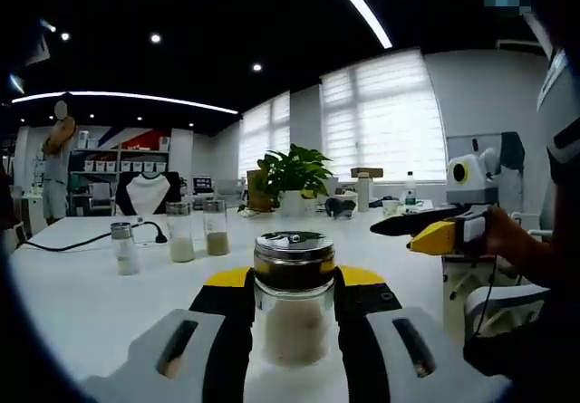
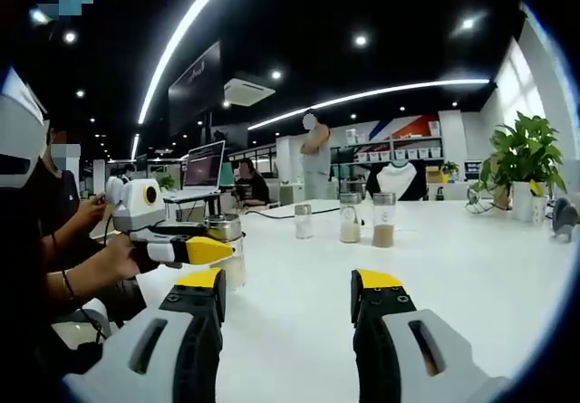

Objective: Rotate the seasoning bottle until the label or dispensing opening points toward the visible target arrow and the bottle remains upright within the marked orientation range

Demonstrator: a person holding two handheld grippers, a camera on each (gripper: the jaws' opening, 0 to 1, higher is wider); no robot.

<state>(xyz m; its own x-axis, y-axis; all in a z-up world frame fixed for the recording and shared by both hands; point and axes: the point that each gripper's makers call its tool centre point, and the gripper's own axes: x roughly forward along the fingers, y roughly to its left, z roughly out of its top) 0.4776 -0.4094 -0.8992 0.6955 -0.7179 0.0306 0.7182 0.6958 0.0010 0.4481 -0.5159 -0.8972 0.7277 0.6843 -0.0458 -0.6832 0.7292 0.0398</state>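
White office table (image 1: 82, 312), seasoning bottle (image 1: 293, 299) upright between left gripper (image 1: 293, 331) jaws.
Clamped on the glass body just under the lid, long axis vertical; right gripper (image 2: 288, 299) spread and bare, apart to the side, well placed to turn. No target arrow visible; three other shakers (image 1: 178, 233) beyond.
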